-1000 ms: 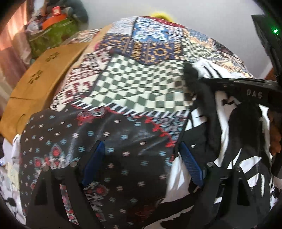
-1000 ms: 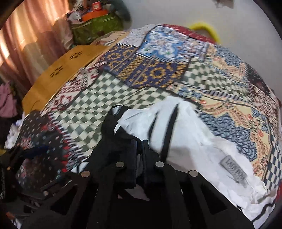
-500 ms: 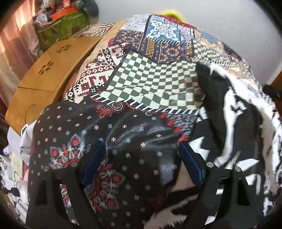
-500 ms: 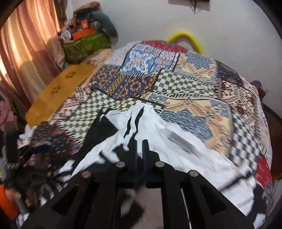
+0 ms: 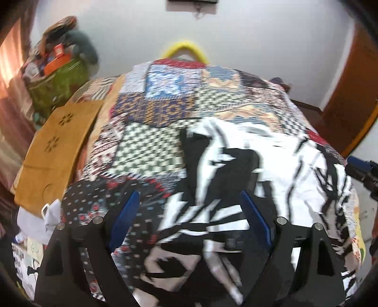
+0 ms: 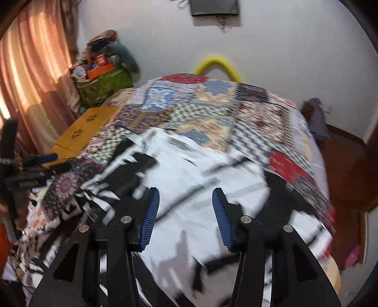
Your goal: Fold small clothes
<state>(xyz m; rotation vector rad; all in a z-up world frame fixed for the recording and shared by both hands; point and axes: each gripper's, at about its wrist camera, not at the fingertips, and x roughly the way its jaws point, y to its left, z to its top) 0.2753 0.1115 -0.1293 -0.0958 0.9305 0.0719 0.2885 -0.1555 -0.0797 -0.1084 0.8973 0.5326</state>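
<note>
White wall (image 6: pixel 271 47) backs the room, with a dark screen (image 6: pixel 214 7) mounted high on it and peach curtains (image 6: pixel 30 70) glowing on the left. Beneath me spreads a bed under a patchwork quilt (image 6: pixel 248 122) of checks and bright tiles. Beside its left edge lies a tan wooden board (image 5: pixel 56 151) with flower cut-outs, and beyond that a green bag (image 6: pixel 104 85) piled with clutter. A yellow hoop (image 6: pixel 217 63) pokes up behind the far end of the bed, and a brown door (image 5: pixel 347 89) stands at the right.

The black-and-white garment (image 6: pixel 200 179) lies spread across the near half of the quilt, reaching almost to the bed's right side and near edge. The far half of the quilt is bare, and dark wooden floor (image 6: pixel 342 151) shows off to the right.

Both my claws tilt downward over the cloth. My left claw (image 5: pixel 189 217) is spread wide above the spot where the garment meets a dark flowered cloth (image 5: pixel 99 203); nothing sits between its blue pads (image 5: pixel 125 219). My right claw (image 6: pixel 185 217) is opening, its ridged blue pads parted over the white cloth and clear of it. The picture is blurred, so finer folds are lost.
</note>
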